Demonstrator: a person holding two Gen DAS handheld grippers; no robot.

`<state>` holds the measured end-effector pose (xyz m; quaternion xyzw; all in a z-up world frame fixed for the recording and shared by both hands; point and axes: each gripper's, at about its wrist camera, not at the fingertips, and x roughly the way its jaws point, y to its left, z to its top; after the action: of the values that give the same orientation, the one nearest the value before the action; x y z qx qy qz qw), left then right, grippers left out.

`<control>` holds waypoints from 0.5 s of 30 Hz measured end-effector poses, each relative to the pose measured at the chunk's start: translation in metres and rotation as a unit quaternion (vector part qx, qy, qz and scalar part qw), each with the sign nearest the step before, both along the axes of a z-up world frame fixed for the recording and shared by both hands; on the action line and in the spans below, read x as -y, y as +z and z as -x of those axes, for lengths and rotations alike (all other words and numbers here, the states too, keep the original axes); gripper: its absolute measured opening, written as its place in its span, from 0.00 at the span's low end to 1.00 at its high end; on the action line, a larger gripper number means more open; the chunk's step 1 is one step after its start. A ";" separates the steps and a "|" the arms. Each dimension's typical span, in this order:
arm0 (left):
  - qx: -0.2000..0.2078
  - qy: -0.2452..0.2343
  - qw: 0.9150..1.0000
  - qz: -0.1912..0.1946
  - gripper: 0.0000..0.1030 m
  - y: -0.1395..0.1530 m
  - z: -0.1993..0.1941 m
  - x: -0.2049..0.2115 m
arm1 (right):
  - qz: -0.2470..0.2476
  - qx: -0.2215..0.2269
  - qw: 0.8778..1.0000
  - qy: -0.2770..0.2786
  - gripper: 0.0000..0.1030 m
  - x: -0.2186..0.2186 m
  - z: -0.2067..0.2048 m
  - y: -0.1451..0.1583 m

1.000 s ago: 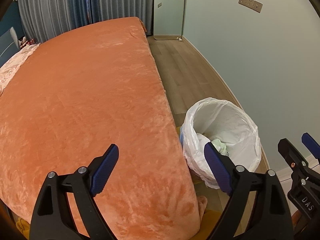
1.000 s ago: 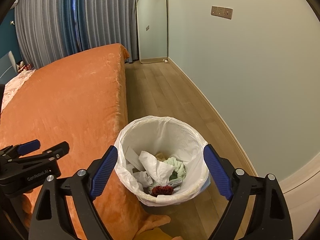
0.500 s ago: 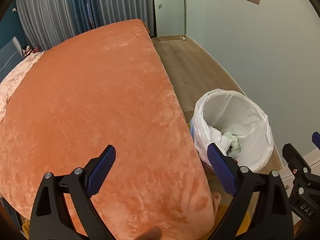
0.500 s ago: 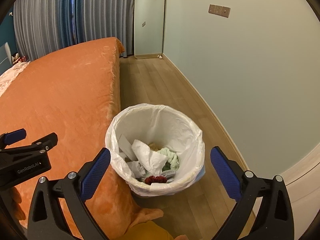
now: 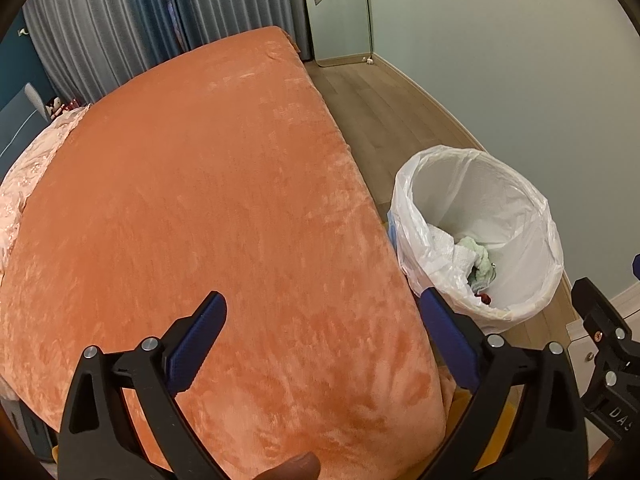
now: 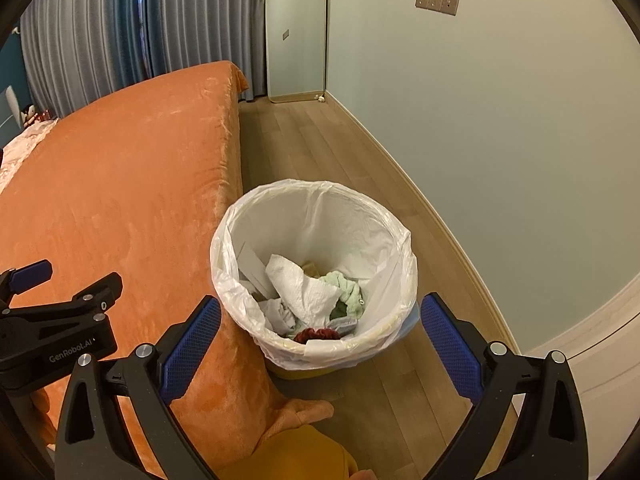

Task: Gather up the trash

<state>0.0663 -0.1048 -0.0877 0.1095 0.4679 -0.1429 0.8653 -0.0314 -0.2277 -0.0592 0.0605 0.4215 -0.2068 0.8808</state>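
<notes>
Both hand-held grippers gape wide, empty, above trash bin.

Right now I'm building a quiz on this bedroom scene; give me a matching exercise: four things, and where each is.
Things:
1. trash bin
2. crumpled paper towel
3. mirror
4. left gripper

Places:
a. leaning against the far wall
b. above the orange bedcover
c. on the wood floor beside the bed
d. inside the white liner

Pairs: 1-c, 2-d, 3-a, 4-b
</notes>
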 end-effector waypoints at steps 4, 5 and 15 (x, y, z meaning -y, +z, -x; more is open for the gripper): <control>-0.007 0.003 1.000 0.000 0.90 -0.004 0.001 0.000 | 0.000 -0.004 1.000 -0.001 0.93 0.001 0.002 -0.002; -0.007 0.004 1.000 0.000 0.90 -0.003 0.001 0.000 | 0.002 -0.005 1.000 -0.001 0.93 0.001 0.002 -0.003; -0.004 0.002 1.000 -0.002 0.90 -0.004 0.006 0.002 | 0.008 -0.010 1.000 0.003 0.93 -0.004 0.002 -0.005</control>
<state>0.0608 -0.1072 -0.0913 0.1099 0.4722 -0.1401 0.8633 -0.0332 -0.2237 -0.0646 0.0501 0.4284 -0.2081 0.8779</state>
